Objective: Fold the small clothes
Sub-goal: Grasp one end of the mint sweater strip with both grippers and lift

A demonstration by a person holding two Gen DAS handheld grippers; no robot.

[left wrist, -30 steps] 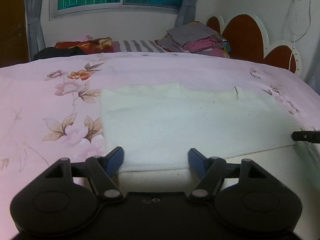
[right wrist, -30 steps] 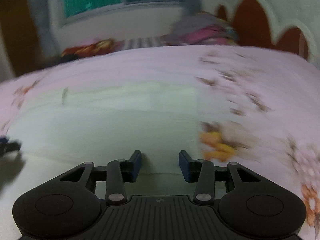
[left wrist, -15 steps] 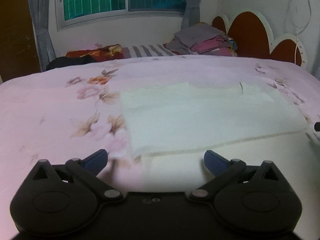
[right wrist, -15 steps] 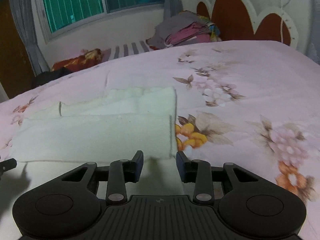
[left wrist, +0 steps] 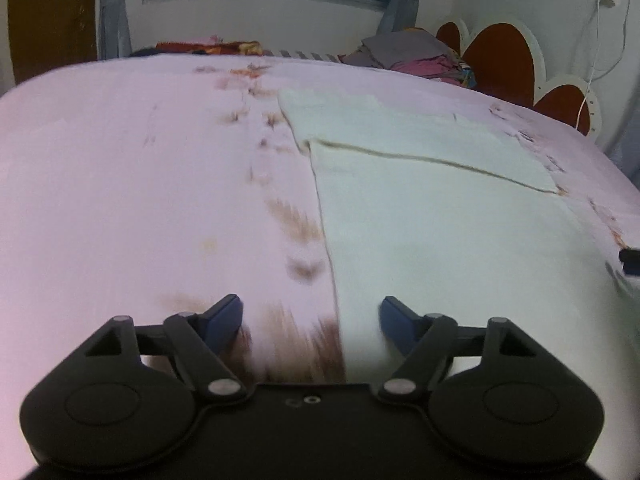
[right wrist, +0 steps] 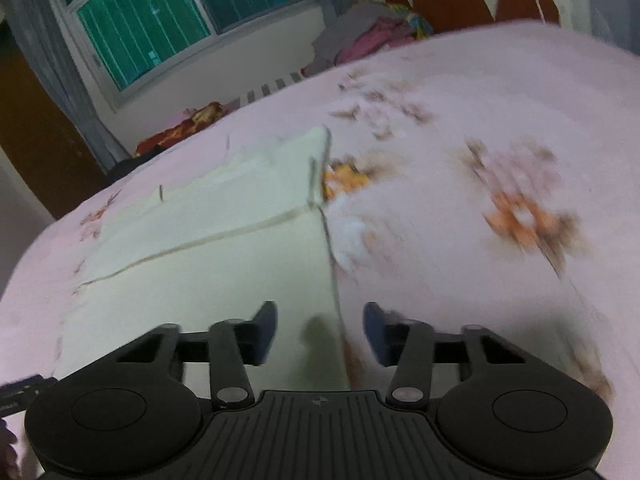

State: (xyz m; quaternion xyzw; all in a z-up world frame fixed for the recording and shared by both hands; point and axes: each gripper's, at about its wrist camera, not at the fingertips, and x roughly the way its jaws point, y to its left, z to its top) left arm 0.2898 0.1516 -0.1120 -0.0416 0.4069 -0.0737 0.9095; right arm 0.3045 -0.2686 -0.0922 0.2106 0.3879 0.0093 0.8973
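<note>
Lying flat on the pink floral bed (left wrist: 120,184), the cream cloth (left wrist: 440,216) showed one fold, its crease running across. Left gripper (left wrist: 312,316) had just narrowed, right gripper (right wrist: 320,328) just widened; both released, empty, each straddling a near side edge. Risk: pinching the sheet along with the cloth, dragging the fold askew.

1. Left hand-held gripper (left wrist: 311,319) tilts forward and down, its jaws wide apart with nothing between the blue pads (left wrist: 224,318); they have just been closing a little.
2. Right hand-held gripper (right wrist: 320,330) tilts down too, rolled sideways; its jaws stand apart, empty, and have just been opening.
</note>
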